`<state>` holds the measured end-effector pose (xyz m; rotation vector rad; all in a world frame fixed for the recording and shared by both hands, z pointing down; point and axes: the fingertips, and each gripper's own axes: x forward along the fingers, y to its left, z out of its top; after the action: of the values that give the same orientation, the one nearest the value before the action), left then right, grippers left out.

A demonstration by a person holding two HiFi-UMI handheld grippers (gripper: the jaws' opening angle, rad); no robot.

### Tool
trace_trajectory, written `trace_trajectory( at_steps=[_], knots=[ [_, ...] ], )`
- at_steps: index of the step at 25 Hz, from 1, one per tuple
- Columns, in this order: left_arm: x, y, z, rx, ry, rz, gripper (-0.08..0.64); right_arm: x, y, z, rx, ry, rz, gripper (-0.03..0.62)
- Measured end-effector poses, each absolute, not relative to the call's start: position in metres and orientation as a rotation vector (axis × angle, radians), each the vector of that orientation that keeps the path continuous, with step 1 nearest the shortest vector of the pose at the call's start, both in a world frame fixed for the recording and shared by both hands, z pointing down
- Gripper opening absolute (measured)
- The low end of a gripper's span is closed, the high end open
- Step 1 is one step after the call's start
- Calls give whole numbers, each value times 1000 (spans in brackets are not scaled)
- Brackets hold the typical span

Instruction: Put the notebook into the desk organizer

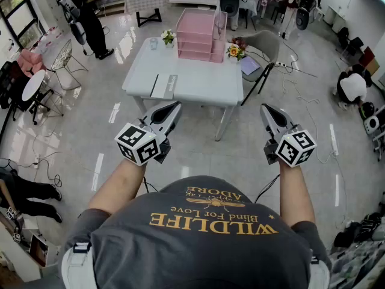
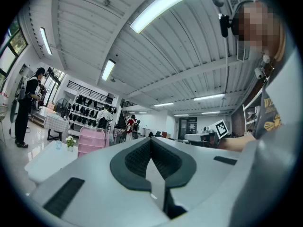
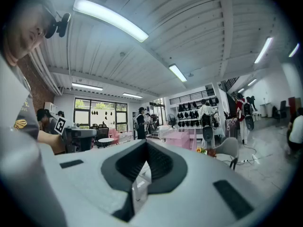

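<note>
A pale notebook (image 1: 163,86) lies flat near the front edge of the white table (image 1: 204,80). At the table's far side stands the pink desk organizer (image 1: 201,35), a stack of trays, also seen in the left gripper view (image 2: 92,141) and the right gripper view (image 3: 182,138). My left gripper (image 1: 172,109) and right gripper (image 1: 266,110) are held level over the floor, short of the table, both pointing toward it. In each gripper view the jaws of the left gripper (image 2: 151,141) and the right gripper (image 3: 146,143) meet at the tips with nothing between them.
Two small flower pots (image 1: 168,37) (image 1: 234,51) flank the organizer. A grey chair (image 1: 264,47) stands at the table's right. Cables run over the glossy floor. A person in black (image 1: 90,17) stands far left, and another crouches at right (image 1: 352,86).
</note>
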<state>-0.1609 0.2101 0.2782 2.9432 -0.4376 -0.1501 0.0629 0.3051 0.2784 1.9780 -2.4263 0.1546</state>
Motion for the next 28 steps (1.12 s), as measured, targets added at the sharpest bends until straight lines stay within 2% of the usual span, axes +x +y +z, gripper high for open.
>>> trace_trajectory(
  at_steps=[24,25,26,27,28],
  knots=[
    [-152,214,281,2936,-430,-153,0,70,307,289,1979,-2444,164,0],
    [-147,217,281,2936,-403,-143,28,71,309,289,1974,-2450,161,0],
    [-142,220,281,2938,-371,-129,296,73,310,287,1971,-2457,158,0],
    [-137,223,280,2940,-352,-119,364,76,312,286,1968,-2462,156,0],
    [-133,225,278,2943,-352,-116,373,78,314,284,1965,-2467,155,0]
  ],
)
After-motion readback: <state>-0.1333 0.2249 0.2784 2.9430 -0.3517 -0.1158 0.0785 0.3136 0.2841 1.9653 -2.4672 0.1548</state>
